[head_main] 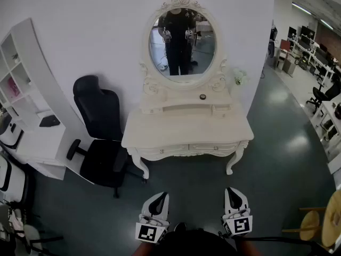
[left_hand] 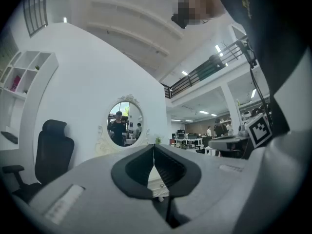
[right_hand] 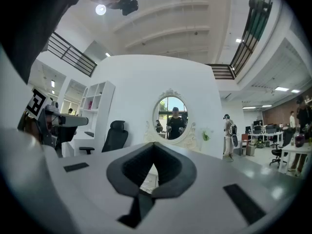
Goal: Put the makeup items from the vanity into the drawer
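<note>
Your left tongs (head_main: 160,197) and right tongs (head_main: 233,191) sit at the bottom edge of the head view. Both are pressed together with nothing between the pads, as each gripper view confirms. The marker cubes (head_main: 149,232) on them carry black-and-white square patterns, not words, and your arms below are cut off by the frame. Dark floor (head_main: 186,191) lies between you and the cream vanity (head_main: 160,135), which stands well apart from the tongs. Two drawer fronts (head_main: 216,147) under its worktop look flush with the frame. On the raised shelf below the oval mirror (head_main: 182,42) stands one small dark round jar (head_main: 202,96), right of centre and too small for you to read any label. The mirror reflects a dark-clothed person with both tongs raised. A black office chair (head_main: 98,111) stands just beside the vanity's left end, and a white shelf unit (head_main: 26,89) past it is partly cut off. A small pale plant (head_main: 238,78) at the vanity's right is hard to make out.
</note>
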Available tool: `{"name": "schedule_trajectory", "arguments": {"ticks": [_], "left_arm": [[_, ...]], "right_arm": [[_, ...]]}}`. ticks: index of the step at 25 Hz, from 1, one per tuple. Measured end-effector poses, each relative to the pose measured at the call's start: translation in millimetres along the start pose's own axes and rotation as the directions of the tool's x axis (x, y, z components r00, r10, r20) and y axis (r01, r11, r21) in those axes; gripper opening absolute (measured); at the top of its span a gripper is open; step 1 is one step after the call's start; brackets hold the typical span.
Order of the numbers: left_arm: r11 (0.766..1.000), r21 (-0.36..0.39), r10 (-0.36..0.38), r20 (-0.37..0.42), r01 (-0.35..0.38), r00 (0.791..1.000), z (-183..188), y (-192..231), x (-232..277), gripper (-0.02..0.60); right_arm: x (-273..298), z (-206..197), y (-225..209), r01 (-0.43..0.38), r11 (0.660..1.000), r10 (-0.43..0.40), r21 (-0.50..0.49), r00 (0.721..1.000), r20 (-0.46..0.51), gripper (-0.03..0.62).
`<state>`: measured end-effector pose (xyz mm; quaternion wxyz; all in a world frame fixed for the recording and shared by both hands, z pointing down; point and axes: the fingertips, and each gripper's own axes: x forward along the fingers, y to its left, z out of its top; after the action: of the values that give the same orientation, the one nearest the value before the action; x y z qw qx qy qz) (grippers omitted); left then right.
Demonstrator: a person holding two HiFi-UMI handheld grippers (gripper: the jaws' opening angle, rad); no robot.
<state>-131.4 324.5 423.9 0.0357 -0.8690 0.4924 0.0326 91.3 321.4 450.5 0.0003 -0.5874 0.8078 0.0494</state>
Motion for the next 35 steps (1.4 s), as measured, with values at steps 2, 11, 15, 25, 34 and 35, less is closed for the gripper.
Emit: {"name": "schedule_trajectory", "arguments": {"ticks": [2, 11, 15, 25, 34, 35], "left_arm": [[1.0, 0.004, 0.003, -0.003, -0.003, 1.0, -1.1, 0.8, -1.9, 0.021], [1.0, 0.006, 0.01, 0.004, -0.01, 1.0, 0.8, 1.8, -4.8, 0.021], [1.0, 0.001, 0.013, -0.002, -0.012, 1.0, 1.1, -1.4, -6.4, 0.021], [1.0, 0.014, 0.025, -0.02, -0.025, 0.999, 4.0, -17.9, -4.7, 0.021], [0.998, 0.047, 0.047, -0.084, -0.043, 0.995, -0.4, -33.4, -1.7, 0.021], [0.998, 0.05, 0.053, -0.092, -0.048, 0.994, -0.3, -31.1, 0.3, 0.021]], "right_arm": [[-1.5, -1.7, 0.1, 0.0, 1.0, 0.0, -0.005, 1.0, -0.01, 0.002], [-2.9, 4.4, -0.8, 0.001, 1.0, -0.001, -0.011, 1.0, -0.002, 0.002], [-5.8, 5.1, -4.0, 0.007, 1.0, -0.007, -0.008, 1.0, 0.002, 0.002], [-17.8, 14.6, -23.3, 0.004, 1.0, -0.004, 0.017, 1.0, 0.027, 0.002], [-41.8, 16.4, -41.1, -0.013, 0.999, 0.014, -0.038, 0.999, 0.031, 0.003], [-42.2, 18.0, -43.8, -0.011, 0.999, 0.013, -0.048, 0.999, 0.037, 0.003]]}}
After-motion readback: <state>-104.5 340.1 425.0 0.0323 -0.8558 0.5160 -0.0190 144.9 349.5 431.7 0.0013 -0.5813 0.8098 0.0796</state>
